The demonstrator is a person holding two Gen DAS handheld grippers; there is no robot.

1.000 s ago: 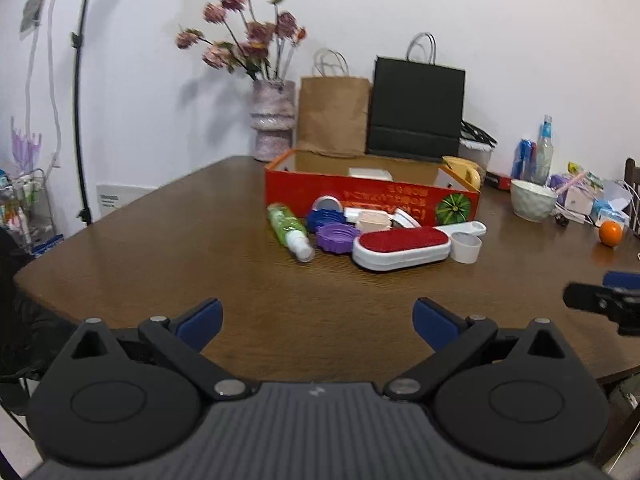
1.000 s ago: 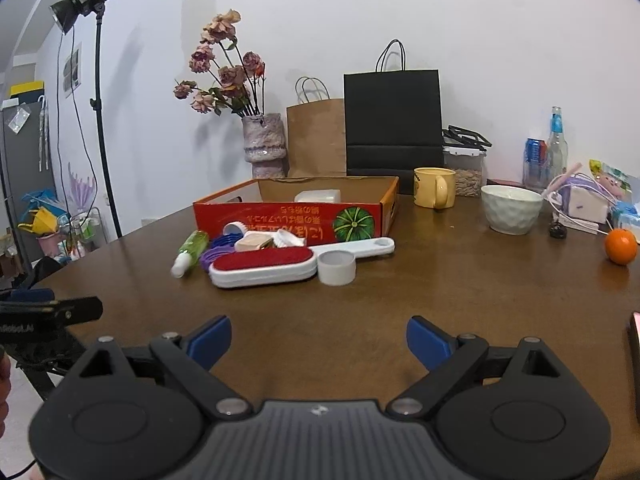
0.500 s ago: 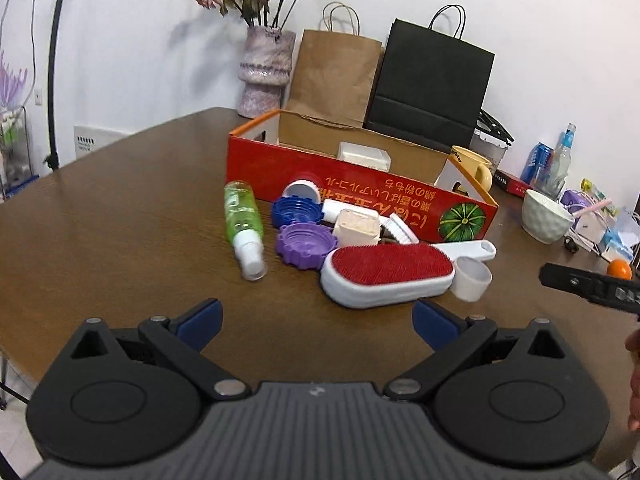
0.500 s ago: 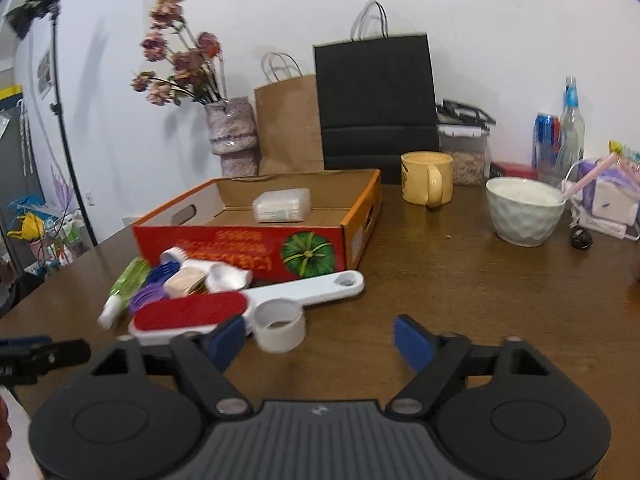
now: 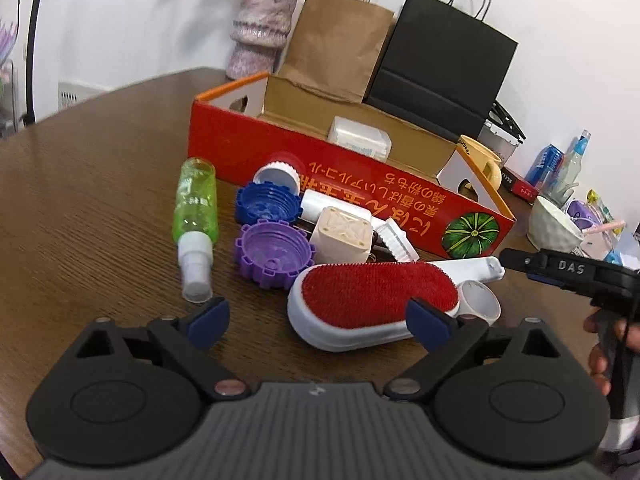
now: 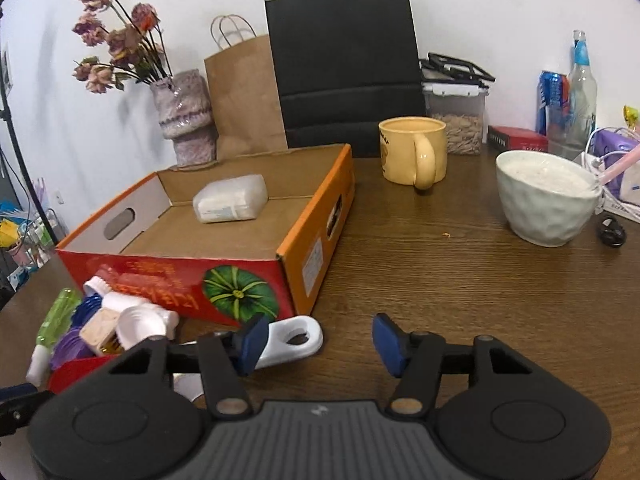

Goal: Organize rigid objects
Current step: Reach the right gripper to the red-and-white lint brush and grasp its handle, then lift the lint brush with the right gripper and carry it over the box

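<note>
A pile of rigid objects lies before an open red cardboard box (image 5: 280,152): a red-and-white lint brush (image 5: 372,304), green spray bottle (image 5: 195,204), purple lid (image 5: 274,252), blue lid (image 5: 266,206), beige square block (image 5: 342,236) and white measuring scoop (image 5: 478,300). A white packet (image 5: 359,138) lies in the box (image 6: 312,240). My left gripper (image 5: 318,318) is open, low over the table, with the brush between its fingertips. My right gripper (image 6: 318,342) is open beside the scoop's handle (image 6: 294,340); its left fingertip overlaps the handle.
Behind the box stand a vase (image 6: 186,116), a brown paper bag (image 6: 244,96) and a black bag (image 6: 344,60). To the right are a yellow mug (image 6: 412,150), a white bowl (image 6: 546,196), a seed container (image 6: 458,120), bottles and a can.
Both grippers moved forward and down toward the pile. The left now frames the lint brush; the right has closed in on the scoop handle at the box's corner.
</note>
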